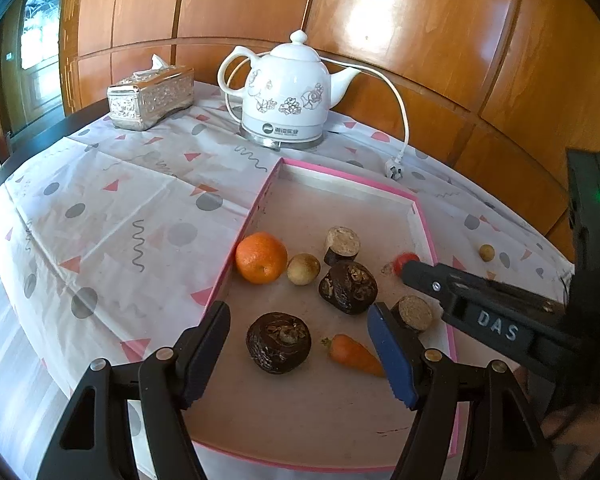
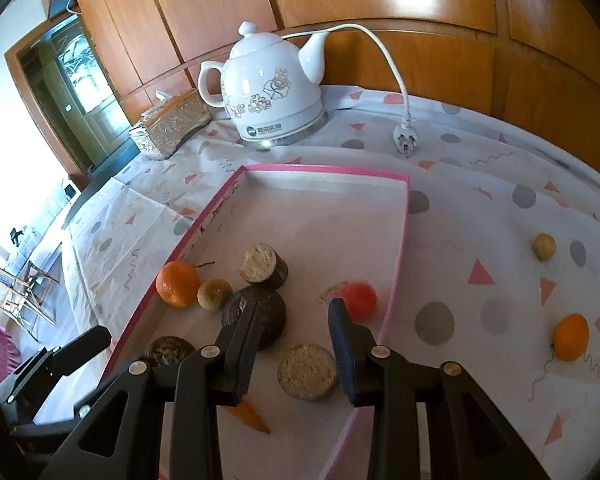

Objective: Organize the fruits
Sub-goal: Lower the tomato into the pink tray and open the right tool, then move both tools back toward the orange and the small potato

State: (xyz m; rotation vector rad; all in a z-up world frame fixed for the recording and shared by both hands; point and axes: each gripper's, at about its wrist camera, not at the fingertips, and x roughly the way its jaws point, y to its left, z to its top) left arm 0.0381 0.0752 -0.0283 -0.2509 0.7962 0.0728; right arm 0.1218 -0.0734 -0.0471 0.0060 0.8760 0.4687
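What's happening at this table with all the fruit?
A person with a two-finger gripper in each hand is sorting fruit into a pink-rimmed tray. The right gripper stands open just behind a small red fruit lying in the tray. The left gripper waits open. An orange and a small tan fruit remain on the tablecloth.
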